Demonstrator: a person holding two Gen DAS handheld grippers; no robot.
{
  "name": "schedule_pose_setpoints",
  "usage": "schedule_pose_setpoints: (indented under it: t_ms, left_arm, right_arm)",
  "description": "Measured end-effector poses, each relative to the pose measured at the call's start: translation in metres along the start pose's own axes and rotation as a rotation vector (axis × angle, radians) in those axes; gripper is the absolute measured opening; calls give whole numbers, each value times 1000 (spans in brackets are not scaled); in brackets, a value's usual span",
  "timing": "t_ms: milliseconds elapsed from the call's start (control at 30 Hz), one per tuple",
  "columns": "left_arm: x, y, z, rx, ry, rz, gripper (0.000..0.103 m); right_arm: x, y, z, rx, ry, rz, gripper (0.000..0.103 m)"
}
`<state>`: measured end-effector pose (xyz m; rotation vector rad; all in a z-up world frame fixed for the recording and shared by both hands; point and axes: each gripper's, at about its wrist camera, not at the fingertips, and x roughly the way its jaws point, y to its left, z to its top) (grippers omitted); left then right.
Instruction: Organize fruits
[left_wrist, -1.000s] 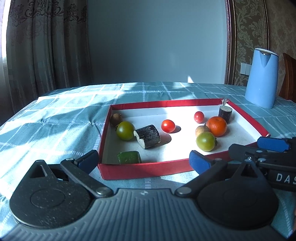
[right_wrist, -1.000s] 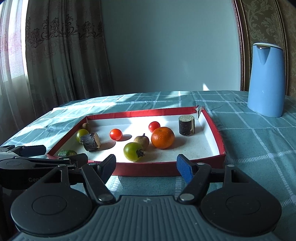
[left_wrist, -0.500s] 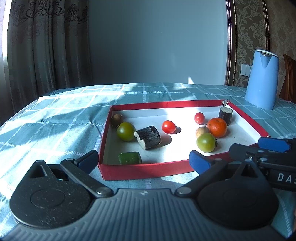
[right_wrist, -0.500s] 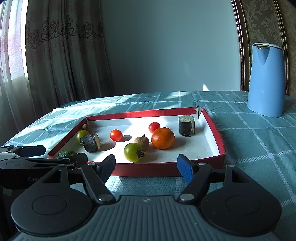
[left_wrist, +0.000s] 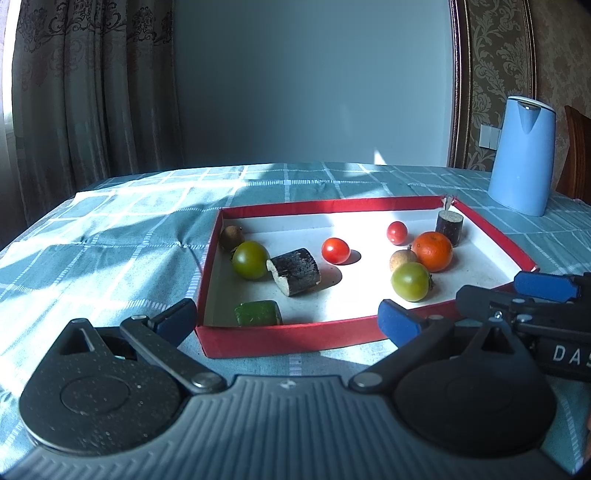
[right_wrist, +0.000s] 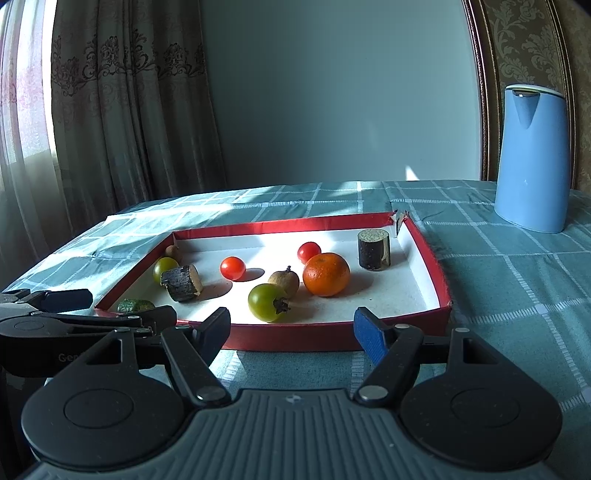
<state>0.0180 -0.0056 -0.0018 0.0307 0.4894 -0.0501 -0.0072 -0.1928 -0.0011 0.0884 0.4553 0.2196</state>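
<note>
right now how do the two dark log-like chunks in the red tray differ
The left chunk lies on its side near the tray's left wall, pale cut end facing the cameras; the right chunk stands upright in the far right corner, cut end up. The left chunk sits right beside a green tomato; the right chunk stands just behind the orange. Both are short cylinders with dark bark-like skin, inside the red tray, neither gripped.

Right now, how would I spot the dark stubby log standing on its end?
Find the red-walled tray on the checked tablecloth, then its far corner nearest the blue jug. The upright log stands there, beyond the orange. Its twin lies on its side near the tray's other end.
</note>
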Motion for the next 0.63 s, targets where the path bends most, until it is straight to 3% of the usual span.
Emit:
schedule_pose_setpoints:
  t_ms: [300,500,633]
  left_arm:
    - [-5,1,0,-4,-25,-11,103]
    - [-4,9,-3,-42,5,-68,103]
    - [-7,9,-7,-34,3,-9,103]
  right_arm:
    - [-2,0,1,5,-17,0,73]
    - [-7,-2,1,-4,-29,5,73]
    - [-10,-1,-3,-31,-14,16,74]
